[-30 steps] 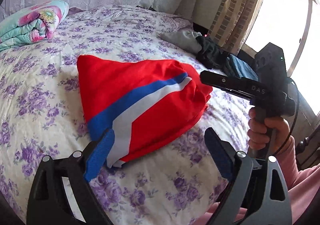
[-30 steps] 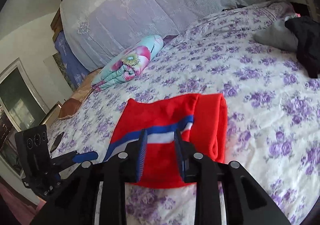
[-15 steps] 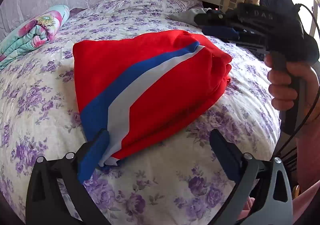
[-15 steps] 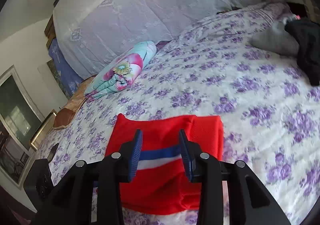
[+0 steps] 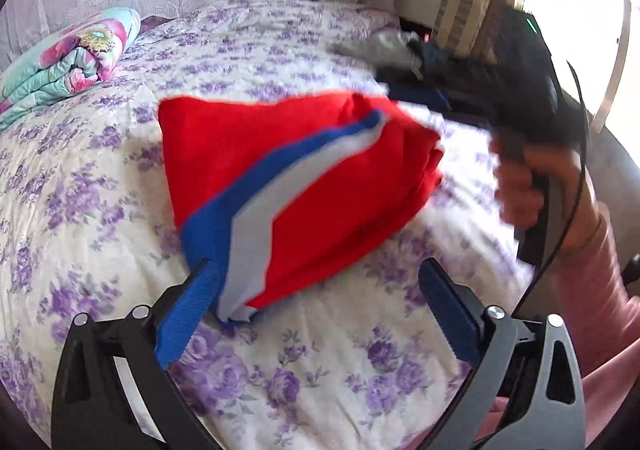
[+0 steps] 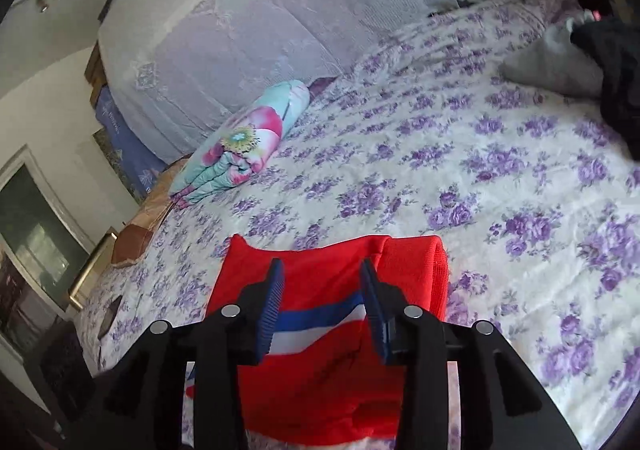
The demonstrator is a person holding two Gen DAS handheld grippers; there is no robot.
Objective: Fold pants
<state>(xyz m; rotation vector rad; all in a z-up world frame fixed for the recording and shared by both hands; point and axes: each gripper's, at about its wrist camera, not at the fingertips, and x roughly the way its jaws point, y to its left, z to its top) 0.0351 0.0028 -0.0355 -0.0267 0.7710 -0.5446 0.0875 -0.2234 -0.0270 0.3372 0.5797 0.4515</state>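
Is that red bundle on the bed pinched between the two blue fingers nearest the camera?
No: the left gripper stands wide open, and the folded red pants lie loose on the floral bedspread.

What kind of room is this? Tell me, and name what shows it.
Most likely a home bedroom: a bed with a purple-flowered bedspread, a rolled floral quilt by the headboard, and folded red pants lying on the bed.
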